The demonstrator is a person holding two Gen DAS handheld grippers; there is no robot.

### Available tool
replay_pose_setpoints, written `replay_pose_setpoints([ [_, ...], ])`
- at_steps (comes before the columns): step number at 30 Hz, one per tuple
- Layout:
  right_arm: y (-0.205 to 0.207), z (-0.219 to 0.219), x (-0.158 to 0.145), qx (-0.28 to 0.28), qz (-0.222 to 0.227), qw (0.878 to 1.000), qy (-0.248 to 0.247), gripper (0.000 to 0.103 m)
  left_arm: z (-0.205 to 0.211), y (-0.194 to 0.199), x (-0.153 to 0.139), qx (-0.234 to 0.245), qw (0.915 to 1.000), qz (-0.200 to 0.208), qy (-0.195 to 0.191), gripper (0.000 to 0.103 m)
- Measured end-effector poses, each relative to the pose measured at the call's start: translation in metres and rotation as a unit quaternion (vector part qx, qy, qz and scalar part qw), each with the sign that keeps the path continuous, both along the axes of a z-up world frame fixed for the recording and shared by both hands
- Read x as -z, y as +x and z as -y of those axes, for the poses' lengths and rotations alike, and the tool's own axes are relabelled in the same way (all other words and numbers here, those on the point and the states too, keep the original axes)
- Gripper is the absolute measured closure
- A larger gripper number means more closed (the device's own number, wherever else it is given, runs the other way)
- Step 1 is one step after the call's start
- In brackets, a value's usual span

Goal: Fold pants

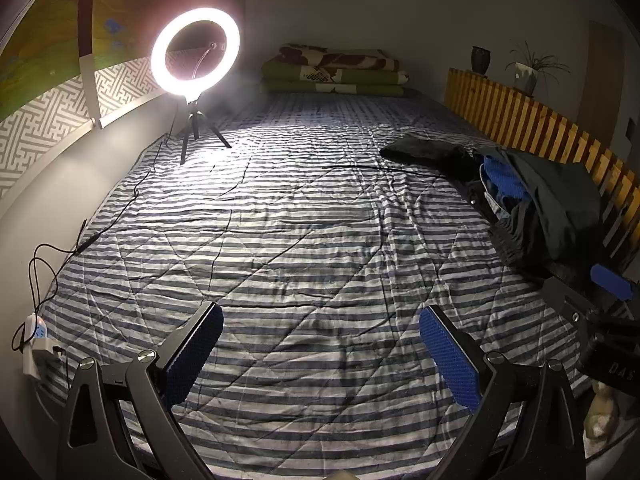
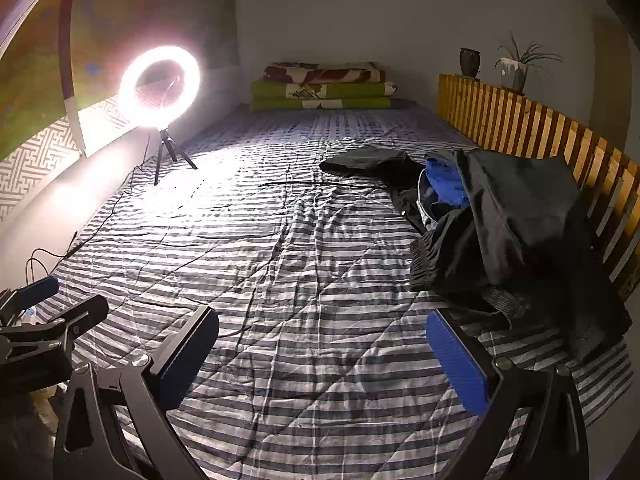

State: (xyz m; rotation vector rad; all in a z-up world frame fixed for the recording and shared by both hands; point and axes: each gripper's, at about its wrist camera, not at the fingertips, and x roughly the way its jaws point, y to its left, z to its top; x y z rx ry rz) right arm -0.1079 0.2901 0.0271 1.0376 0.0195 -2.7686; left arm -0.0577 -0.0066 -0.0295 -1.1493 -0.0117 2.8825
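Folding has not begun, as far as we can judge. We hold the left gripper and the right gripper low over the near end of the striped quilt, both with fingers spread wide and nothing between the blue pads.

The clothes lie in a rumpled dark heap on the right side of the bed, against the wooden slat rail. A dark piece spreads flat at the far end of the heap, and something bright blue shows in its middle. We take the pants to be somewhere in this pile, but the light there is dim and we cannot tell which garment they are.

On the far left a ring light stands on its small tripod, its cable trailing along the left edge. Folded green blankets sit at the far end.

Everything is left: we must pick the pants out, lay them flat on the open middle of the quilt, then fold them.
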Motion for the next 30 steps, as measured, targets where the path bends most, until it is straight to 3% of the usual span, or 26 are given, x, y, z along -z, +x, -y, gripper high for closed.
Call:
replay_pose_setpoints([
  [8, -0.01, -0.004, -0.004, 0.017, 0.003, 1.0, -0.01, 0.001, -0.004, -0.015, -0.012, -0.011, 0.9996, -0.025, 0.003, 0.003],
  [12, -0.023, -0.005, -0.006, 0.022, 0.003, 1.0, -0.009, 0.001, -0.004, -0.032, -0.015, -0.001, 0.9998, -0.017, 0.013, 0.003],
  [17, -0.048, -0.001, -0.008, 0.026, 0.005, 1.0, -0.003, 0.001, -0.014, -0.057, -0.022, 0.019, 0.999, -0.039, -0.012, 0.003],
  [23, -0.07, 0.008, -0.015, 0.025, -0.014, 1.0, 0.007, 0.001, -0.003, -0.074, -0.025, 0.015, 0.9994, -0.03, 0.005, 0.003],
  [30, -0.08, 0.018, -0.012, 0.013, -0.021, 1.0, 0.012, 0.001, -0.001, -0.08, -0.006, 0.016, 0.9997, -0.015, -0.007, 0.003],
])
